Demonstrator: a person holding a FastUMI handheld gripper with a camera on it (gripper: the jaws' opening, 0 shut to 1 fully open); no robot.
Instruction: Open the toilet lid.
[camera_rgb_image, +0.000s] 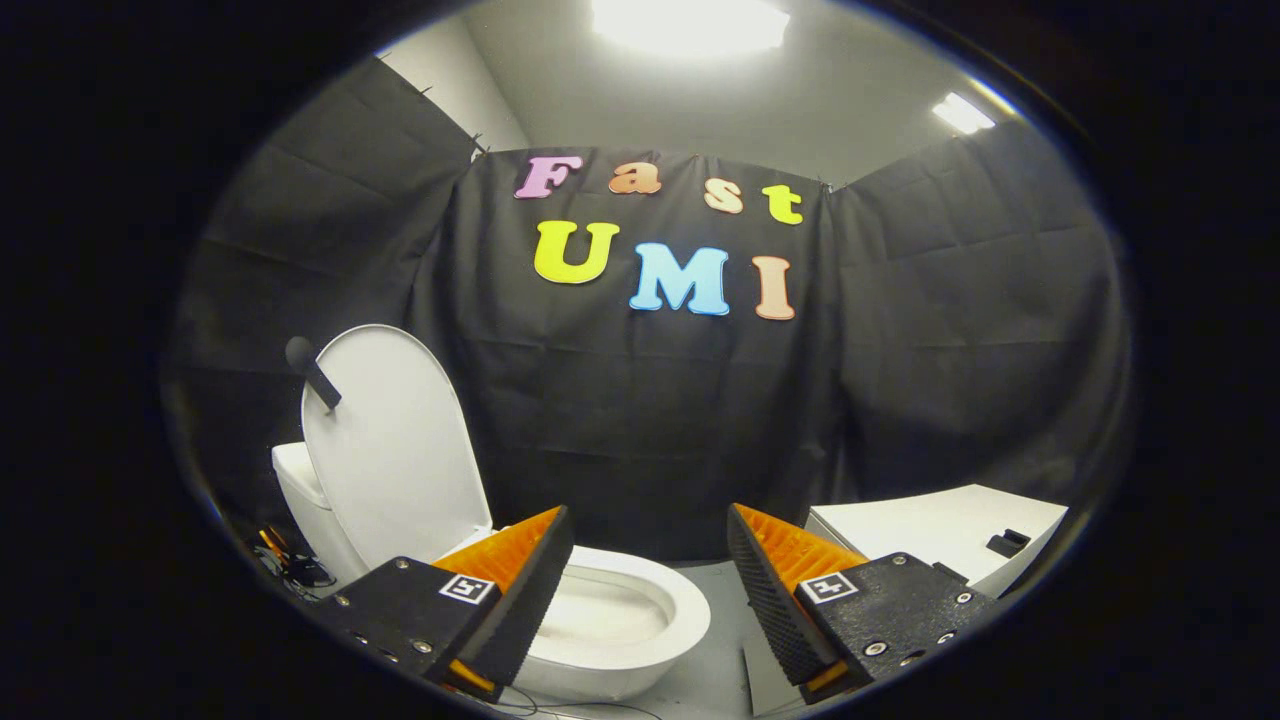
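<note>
A white toilet (625, 620) stands low on the floor, partly behind the left finger. Its white lid (395, 450) is raised upright, leaning back against the tank (300, 490). A short dark handle (313, 373) sticks out from the lid's upper left edge. The bowl and seat ring are exposed. My gripper (650, 540) is open, fingers wide apart with nothing between them, held above and in front of the bowl, well away from the lid.
A white box-like cabinet top (940, 535) with a small dark object (1007, 542) on it sits to the right, beyond the right finger. Cables (290, 565) lie on the floor left of the toilet. Black cloth walls close in behind and on both sides.
</note>
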